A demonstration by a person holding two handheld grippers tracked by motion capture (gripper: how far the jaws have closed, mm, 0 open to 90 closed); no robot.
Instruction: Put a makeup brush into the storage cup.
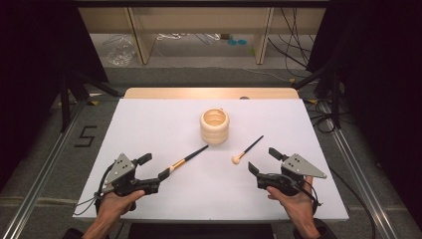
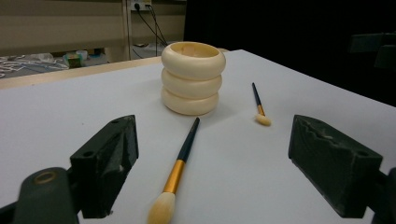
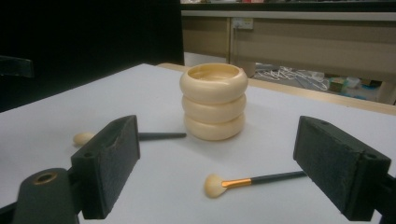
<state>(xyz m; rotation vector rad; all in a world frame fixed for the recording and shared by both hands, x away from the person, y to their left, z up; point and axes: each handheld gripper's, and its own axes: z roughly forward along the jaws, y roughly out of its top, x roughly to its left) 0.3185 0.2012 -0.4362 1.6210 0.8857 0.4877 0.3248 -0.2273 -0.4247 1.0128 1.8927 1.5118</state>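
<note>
A cream cup (image 1: 214, 126) shaped like three stacked rings stands upright mid-table, also in the left gripper view (image 2: 193, 77) and right gripper view (image 3: 214, 100). A long black brush (image 1: 188, 159) with a gold ferrule lies left of it; its pale head (image 2: 162, 208) rests between the jaws of my open left gripper (image 1: 154, 167) (image 2: 217, 149), untouched. A shorter brush (image 1: 248, 148) (image 2: 258, 105) lies to the right, with its head (image 3: 214, 185) in front of my open right gripper (image 1: 263, 160) (image 3: 219, 154). The long brush (image 3: 159, 136) is partly hidden behind a jaw there.
The white table (image 1: 149, 124) has a wooden strip (image 1: 209, 92) along its far edge. Beyond it are a shelf, cables and a plastic bag (image 1: 119, 52) on the floor. Metal rails (image 1: 45, 169) run along both sides.
</note>
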